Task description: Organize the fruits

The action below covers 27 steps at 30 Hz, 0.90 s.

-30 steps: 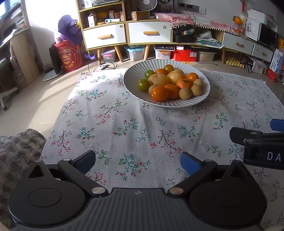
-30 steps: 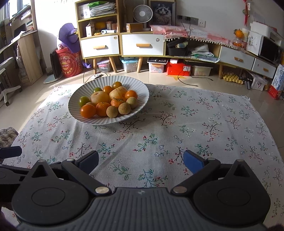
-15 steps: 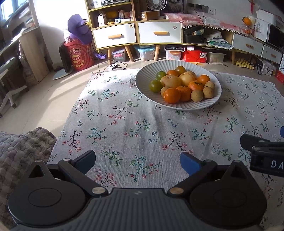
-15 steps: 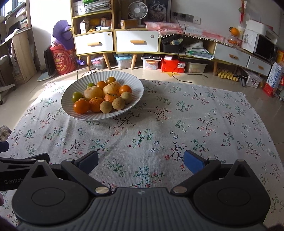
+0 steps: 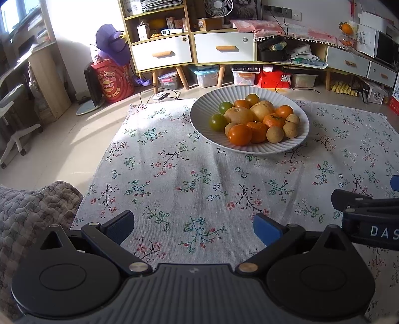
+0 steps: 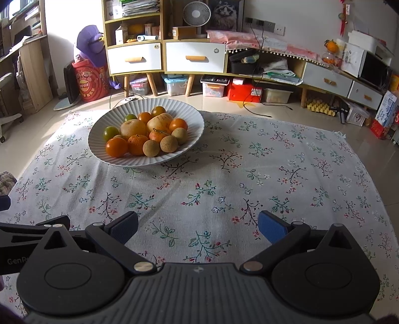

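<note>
A lived-in home living room: drawer cabinets [image 6: 136, 58], a desk fan [image 6: 195, 13], storage boxes [image 6: 175, 84] underneath.

White plate [image 6: 99, 139]: ribbed, matt, ceramic-looking. Oranges [image 6: 116, 147] glossy, finely pitted; small brown fruits [image 6: 168, 143] dull, rough. Floral cloth [image 6: 249, 179] woven, matt, lightly wrinkled. Left gripper [image 5: 193, 225] and right gripper [image 6: 198, 224]: matt black plastic, blue pads, metal pins. Floor [image 5: 62, 147] glossy tile.

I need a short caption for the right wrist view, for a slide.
Open right gripper above a floral cloth, facing a white ribbed plate piled with fruits.
</note>
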{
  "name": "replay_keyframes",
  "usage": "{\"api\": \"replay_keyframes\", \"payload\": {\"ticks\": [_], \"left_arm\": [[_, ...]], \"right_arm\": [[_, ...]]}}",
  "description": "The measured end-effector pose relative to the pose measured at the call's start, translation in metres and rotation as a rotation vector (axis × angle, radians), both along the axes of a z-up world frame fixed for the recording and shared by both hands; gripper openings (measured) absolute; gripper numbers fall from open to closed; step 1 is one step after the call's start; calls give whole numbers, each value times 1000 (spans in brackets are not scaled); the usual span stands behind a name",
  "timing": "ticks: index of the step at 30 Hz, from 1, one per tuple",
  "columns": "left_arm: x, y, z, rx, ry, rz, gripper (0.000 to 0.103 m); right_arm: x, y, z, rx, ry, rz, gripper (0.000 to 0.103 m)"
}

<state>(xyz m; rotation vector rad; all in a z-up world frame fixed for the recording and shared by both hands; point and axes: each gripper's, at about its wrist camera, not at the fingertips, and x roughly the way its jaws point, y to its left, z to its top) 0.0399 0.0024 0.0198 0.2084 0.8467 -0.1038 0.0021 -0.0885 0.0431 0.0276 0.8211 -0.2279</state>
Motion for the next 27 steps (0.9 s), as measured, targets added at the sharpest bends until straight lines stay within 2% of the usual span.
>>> {"api": "replay_keyframes", "payload": {"ticks": [27], "left_arm": [[0, 0, 1, -3, -2, 4, 93]], "right_arm": [[0, 0, -1, -8, 7, 0, 102]]}}
